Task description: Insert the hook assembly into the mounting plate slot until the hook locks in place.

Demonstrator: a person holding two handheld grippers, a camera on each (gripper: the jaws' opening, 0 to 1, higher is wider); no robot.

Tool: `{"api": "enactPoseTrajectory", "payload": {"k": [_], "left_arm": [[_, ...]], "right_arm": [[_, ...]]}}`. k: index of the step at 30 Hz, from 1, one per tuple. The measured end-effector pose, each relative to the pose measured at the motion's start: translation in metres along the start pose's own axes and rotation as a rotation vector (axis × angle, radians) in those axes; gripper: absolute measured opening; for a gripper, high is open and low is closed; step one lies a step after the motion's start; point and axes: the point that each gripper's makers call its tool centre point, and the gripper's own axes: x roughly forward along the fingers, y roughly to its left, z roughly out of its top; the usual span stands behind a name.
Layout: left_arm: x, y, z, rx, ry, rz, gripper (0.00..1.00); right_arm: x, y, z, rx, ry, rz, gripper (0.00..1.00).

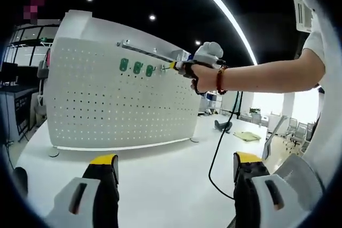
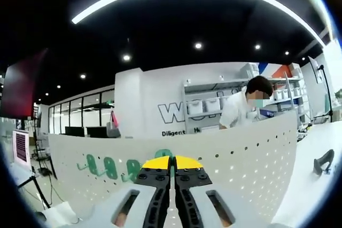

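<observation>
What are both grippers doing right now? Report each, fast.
Left gripper: open, holding nothing.
Right gripper: shut on a thin hook at the pegboard.

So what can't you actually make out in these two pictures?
- Left gripper view: the hook at the right gripper tip is too small to tell if it has entered a slot of the pegboard.
- Right gripper view: the shut yellow tips hide the contact point on the board; the green plates are partly blocked.

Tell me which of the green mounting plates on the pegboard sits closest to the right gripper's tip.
The rightmost green mounting plate in the left gripper view: the right gripper reaches in just beside it, while the other two green plates sit farther left on the pegboard.
</observation>
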Motion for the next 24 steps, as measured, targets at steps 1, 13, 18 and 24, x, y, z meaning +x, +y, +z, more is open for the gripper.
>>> {"api": "enactPoseTrajectory", "payload": {"k": [1, 13, 18, 24], "left_arm": [[0.0, 0.0, 0.0, 0.0, 0.0, 0.0, 0.91], [-0.001, 0.002, 0.002, -0.002, -0.004, 0.002, 0.9], [-0.001, 0.002, 0.003, -0.004, -0.007, 0.002, 0.89], [-0.001, 0.003, 0.003, -0.005, -0.007, 0.002, 0.89]], "right_arm": [[0.0, 0.0, 0.0, 0.002, 0.0, 0.0, 0.0], [-0.001, 0.0, -0.007, -0.04, -0.005, -0.022, 0.0], [-0.003, 0.001, -0.013, -0.051, 0.012, -0.024, 0.0], [-0.003, 0.003, -0.016, -0.059, 0.025, -0.008, 0.0]]}}
